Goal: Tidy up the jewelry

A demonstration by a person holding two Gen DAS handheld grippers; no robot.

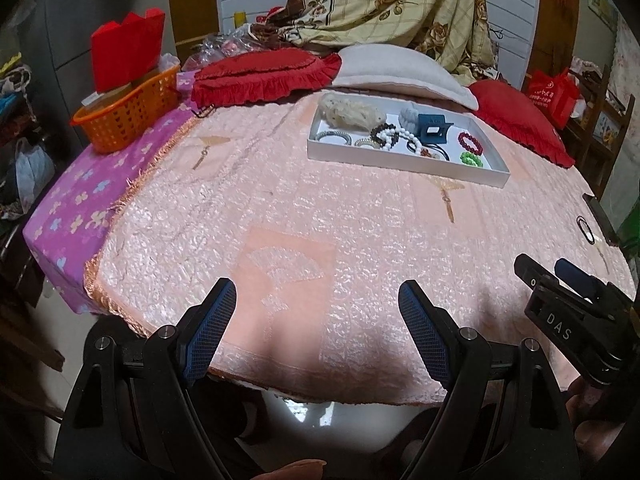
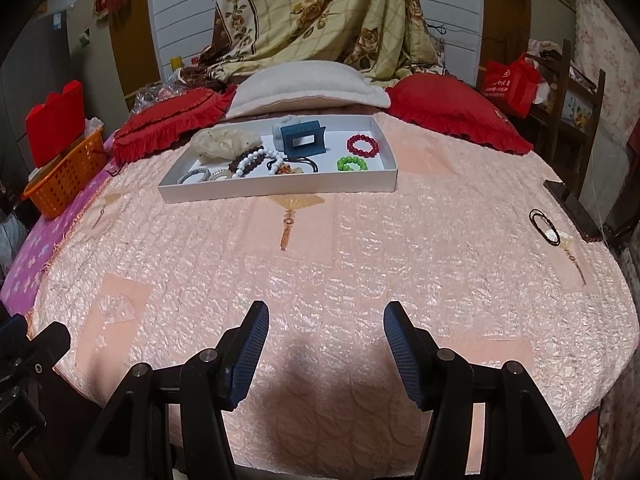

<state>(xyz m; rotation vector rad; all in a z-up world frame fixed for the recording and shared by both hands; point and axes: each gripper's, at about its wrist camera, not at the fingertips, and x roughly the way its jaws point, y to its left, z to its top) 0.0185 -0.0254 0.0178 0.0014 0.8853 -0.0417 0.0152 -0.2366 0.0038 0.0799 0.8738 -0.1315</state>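
Note:
A white tray lies on the pink bedspread far ahead of both grippers. It holds a red bead bracelet, a green bead bracelet, a blue hair claw, white and dark bead bracelets and a cream scrunchie. Black hair ties lie loose on the bedspread at the right. My left gripper is open and empty over the bed's near edge. My right gripper is open and empty; it also shows in the left wrist view.
An orange basket with a red box stands at the bed's left edge. Red cushions and a grey pillow lie behind the tray. A dark phone lies at the right edge. A wooden chair with a red bag stands right.

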